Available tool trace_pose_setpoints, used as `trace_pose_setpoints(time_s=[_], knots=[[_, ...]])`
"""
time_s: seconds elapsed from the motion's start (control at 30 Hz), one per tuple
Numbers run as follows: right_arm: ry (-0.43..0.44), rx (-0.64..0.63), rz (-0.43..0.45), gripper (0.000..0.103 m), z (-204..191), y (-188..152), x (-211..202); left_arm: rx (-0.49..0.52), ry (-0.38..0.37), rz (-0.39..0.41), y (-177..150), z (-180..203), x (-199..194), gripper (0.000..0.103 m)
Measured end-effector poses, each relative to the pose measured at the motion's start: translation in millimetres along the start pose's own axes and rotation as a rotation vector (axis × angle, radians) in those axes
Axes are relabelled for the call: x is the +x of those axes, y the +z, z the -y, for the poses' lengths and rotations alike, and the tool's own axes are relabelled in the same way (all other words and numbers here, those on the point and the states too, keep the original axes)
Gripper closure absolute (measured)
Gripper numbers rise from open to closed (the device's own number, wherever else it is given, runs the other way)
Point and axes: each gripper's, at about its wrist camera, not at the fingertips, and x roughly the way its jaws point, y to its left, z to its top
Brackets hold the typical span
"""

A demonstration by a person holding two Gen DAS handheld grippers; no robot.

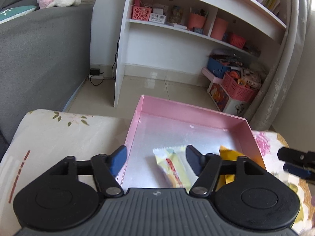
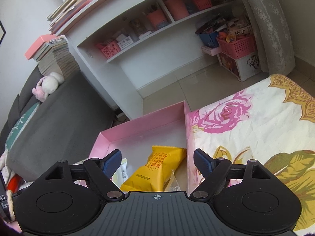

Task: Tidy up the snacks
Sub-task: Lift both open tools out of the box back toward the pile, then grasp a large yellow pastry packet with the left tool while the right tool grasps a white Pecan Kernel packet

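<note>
Two snacks, a yellow packet (image 2: 157,169) and a pale wrapped bar (image 1: 173,167), are already laid in the pink box (image 1: 189,114) on the flowered cloth (image 2: 256,125), while the left gripper (image 1: 156,160) and right gripper (image 2: 157,162) are held spread and empty above it, and whether any snacks are left cannot be told.

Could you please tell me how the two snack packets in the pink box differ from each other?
The orange packet is a strong orange-yellow with dark print; the pale packet is whitish-yellow with a red stripe. The orange packet lies by the box's right wall, the pale packet nearer the middle. Both are sealed and lie flat.
</note>
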Motion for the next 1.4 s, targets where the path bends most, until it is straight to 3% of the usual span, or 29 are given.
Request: trace_pose_setpoints(time_s=[0.3,0.5,0.7,0.87,1.17,1.4], knots=[[-0.066,-0.066,-0.057,0.012,-3,-9,-29,0.043,0.011,-0.044,-13,1,-30,0.013],[-0.074,-0.091,-0.086,0.010,-10,-17,-57,0.053,-0.011,-0.050,-22,-1,-58,0.007],[-0.033,-0.061,-0.112,0.005,-16,-32,-83,0.132,-0.046,-0.023,-45,1,-86,0.003],[-0.006,-0.110,-0.157,0.004,-26,-58,-91,0.190,-0.094,-0.013,-65,-3,-99,0.002],[0.071,-0.247,-0.113,0.004,-40,-98,-103,0.335,-0.214,-0.056,-101,-13,-103,0.001],[0.127,-0.474,-0.146,0.004,-55,-133,-98,0.490,-0.306,-0.086,-127,-14,-107,0.008]])
